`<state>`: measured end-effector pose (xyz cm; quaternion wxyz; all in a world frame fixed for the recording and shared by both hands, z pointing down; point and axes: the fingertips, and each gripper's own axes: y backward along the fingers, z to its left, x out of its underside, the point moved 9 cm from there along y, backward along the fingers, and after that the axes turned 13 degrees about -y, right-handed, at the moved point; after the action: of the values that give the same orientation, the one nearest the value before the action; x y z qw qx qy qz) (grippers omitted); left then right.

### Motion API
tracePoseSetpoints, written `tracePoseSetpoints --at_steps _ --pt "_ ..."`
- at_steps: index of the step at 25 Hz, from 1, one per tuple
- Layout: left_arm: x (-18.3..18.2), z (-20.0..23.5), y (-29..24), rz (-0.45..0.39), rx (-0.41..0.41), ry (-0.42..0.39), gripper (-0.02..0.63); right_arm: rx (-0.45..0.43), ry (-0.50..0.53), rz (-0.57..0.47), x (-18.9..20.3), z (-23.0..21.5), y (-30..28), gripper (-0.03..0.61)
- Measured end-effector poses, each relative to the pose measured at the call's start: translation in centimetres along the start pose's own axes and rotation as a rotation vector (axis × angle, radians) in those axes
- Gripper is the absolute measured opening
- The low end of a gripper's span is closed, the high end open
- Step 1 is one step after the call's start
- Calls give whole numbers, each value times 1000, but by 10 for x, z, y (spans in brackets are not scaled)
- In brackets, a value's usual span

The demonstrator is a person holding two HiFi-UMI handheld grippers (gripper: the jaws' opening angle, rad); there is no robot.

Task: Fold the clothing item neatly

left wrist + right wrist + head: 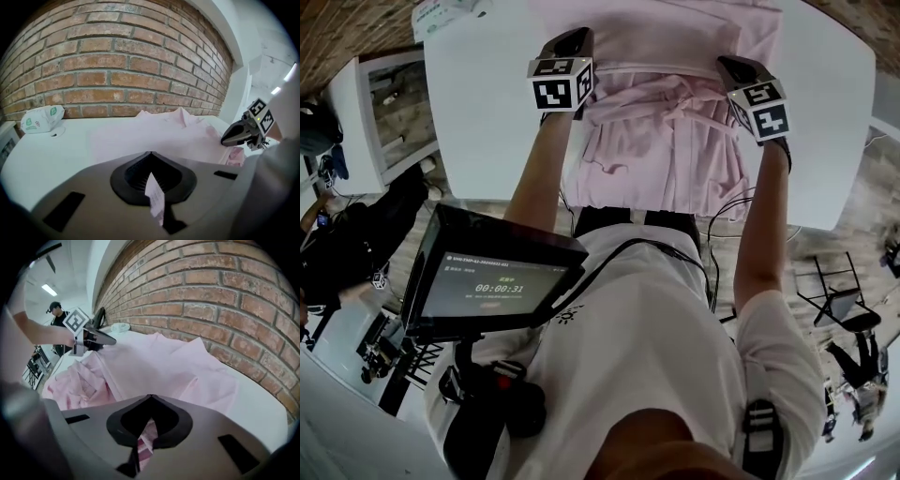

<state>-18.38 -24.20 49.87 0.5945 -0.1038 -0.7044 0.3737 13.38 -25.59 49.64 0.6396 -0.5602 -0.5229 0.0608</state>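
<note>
Pink garment sits on the white counter, upper middle of the head view. Its part toward the top of frame lies flat; the lower part is bunched, with a tie across it.

Left claw is clamped on pink cloth at the garment's left edge. Right claw is pinched on cloth at the right edge. Both gripper views show fabric caught between closed jaws.

Reads as the start of a fold from the two side edges. To do it well:
- Lift both claws together and level.
- Keep the cloth between them lightly taut so the bunched middle drops out.
- The left grip looks thin, only a narrow tab shows, so no jerks or it may slip.
- Carry toward the top of frame, land the edge square on the flat part, then release.
</note>
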Motion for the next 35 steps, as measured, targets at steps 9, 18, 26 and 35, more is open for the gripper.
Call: tracePoseSetpoints --at_steps 9,18,26,35 --pt "-5 0 20 -78 74 -54 2 106 -59 -134 -5 16 31 5" --pt "-16 -17 122 -243 163 -120 2 144 -180 -413 29 124 149 4" --pt "-10 -64 225 -369 239 -141 2 188 -151 -471 70 196 207 5" --pt "27 -151 306 -429 192 -75 2 114 -114 -556 110 230 267 4"
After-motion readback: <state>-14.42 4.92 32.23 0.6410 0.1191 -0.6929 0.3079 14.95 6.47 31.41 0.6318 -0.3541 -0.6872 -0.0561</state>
